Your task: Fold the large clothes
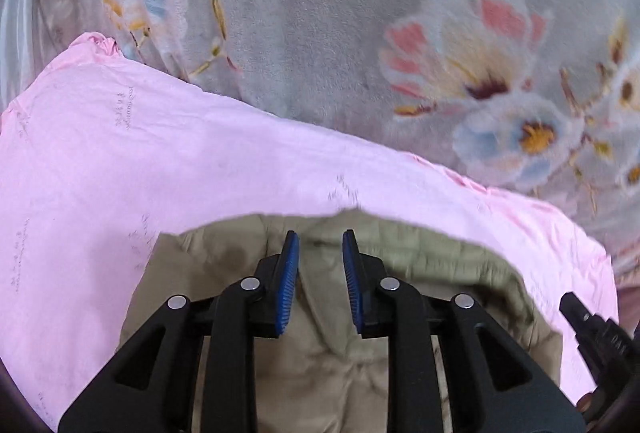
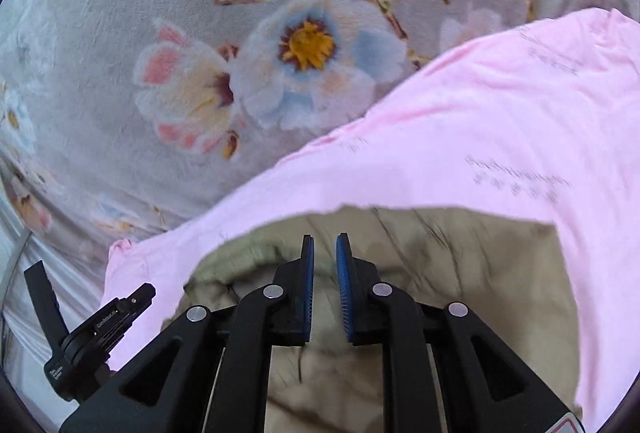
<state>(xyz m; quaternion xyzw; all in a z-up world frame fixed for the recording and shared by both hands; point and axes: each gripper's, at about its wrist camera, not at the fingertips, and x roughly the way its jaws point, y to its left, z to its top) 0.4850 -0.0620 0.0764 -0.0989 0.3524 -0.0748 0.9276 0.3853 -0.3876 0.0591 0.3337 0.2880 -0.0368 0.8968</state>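
A large pink garment (image 1: 200, 161) with faint printed text lies spread on a grey floral blanket (image 1: 320, 13). It also shows in the right wrist view (image 2: 480, 137). A khaki quilted garment (image 1: 328, 345) lies under both grippers, over the pink one; it also shows in the right wrist view (image 2: 460, 261). My left gripper (image 1: 320, 245) has its blue pads a small gap apart, with khaki fabric running between them. My right gripper (image 2: 325, 247) has its pads narrowly apart over the khaki fabric. The right gripper's body shows at the left wrist view's lower right (image 1: 592, 329).
The floral blanket (image 2: 200, 33) covers the whole surface beyond the clothes. The left gripper's body (image 2: 96, 333) shows at the lower left of the right wrist view. A pale sheet edge (image 2: 16, 273) lies at the far left.
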